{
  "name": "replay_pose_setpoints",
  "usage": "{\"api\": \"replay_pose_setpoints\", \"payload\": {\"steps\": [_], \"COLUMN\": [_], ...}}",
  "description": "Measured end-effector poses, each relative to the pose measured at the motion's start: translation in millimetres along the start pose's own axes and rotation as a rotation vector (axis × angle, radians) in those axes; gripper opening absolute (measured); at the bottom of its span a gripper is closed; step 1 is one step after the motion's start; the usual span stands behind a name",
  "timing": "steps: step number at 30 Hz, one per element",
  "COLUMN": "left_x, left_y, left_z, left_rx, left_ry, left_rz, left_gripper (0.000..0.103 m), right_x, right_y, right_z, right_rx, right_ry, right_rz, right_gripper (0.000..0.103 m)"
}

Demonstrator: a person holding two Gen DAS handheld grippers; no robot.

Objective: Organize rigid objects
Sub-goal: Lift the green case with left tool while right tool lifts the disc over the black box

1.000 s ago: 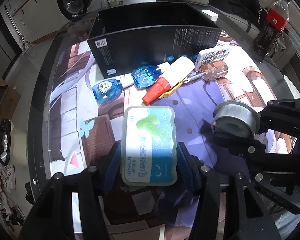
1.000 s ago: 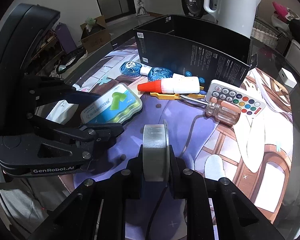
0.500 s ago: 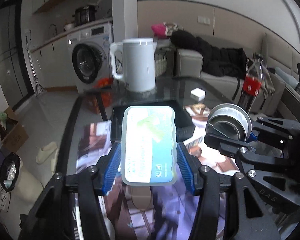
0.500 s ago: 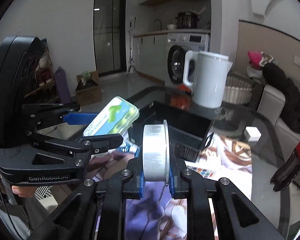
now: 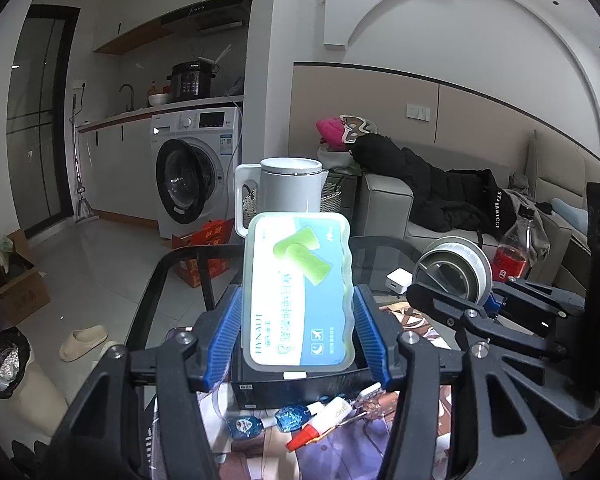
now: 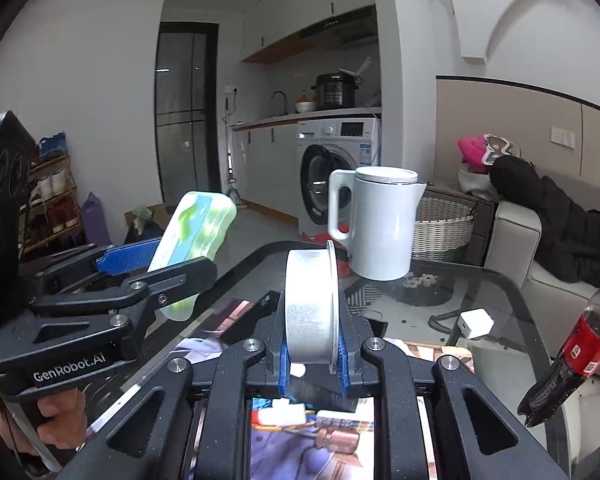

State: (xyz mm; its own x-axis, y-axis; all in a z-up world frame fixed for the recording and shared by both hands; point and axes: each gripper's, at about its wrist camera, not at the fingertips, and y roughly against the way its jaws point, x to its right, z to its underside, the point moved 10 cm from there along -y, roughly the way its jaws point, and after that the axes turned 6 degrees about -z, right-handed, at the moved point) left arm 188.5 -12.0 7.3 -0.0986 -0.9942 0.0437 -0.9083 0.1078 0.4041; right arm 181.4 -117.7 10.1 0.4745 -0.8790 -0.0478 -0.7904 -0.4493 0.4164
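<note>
Left wrist view: my left gripper (image 5: 298,332) clamps the flat translucent green-and-white plastic earplug case (image 5: 299,292) by its long edges, centre frame. I judge it light, stiff, slippery.

Right wrist view: my right gripper (image 6: 311,350) pinches the grey tape roll (image 6: 309,306) across its flat faces, centre frame; rigid, rollable.

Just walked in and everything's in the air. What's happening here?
A person is tidying a table with two handheld grippers. The left gripper is clamped on an earplug case, the right gripper on a tape roll. Both are held above the black box; bottles lie on the table.
</note>
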Motion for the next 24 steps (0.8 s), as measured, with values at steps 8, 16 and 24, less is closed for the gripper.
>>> {"api": "replay_pose_setpoints", "payload": {"steps": [8,16,24], "left_x": [-16,-16,-3], "left_y": [-83,-141,-152], "left_z": [17,55,98], "left_rx": [-0.096,-0.290,-0.489], "left_ry": [0.043,0.052,-0.053], "left_rz": [-0.034,-0.047,-0.055], "left_gripper": [0.055,0.055,0.055], "right_x": [36,52,58], "right_y": [-76,-133,-150], "right_z": [7,50,91], "right_rx": [-0.108,-0.277,-0.450], "right_ry": [-0.103,-0.156,-0.196], "right_rz": [0.026,0.015,-0.020], "right_gripper": [0.017,0.017,0.017]}}
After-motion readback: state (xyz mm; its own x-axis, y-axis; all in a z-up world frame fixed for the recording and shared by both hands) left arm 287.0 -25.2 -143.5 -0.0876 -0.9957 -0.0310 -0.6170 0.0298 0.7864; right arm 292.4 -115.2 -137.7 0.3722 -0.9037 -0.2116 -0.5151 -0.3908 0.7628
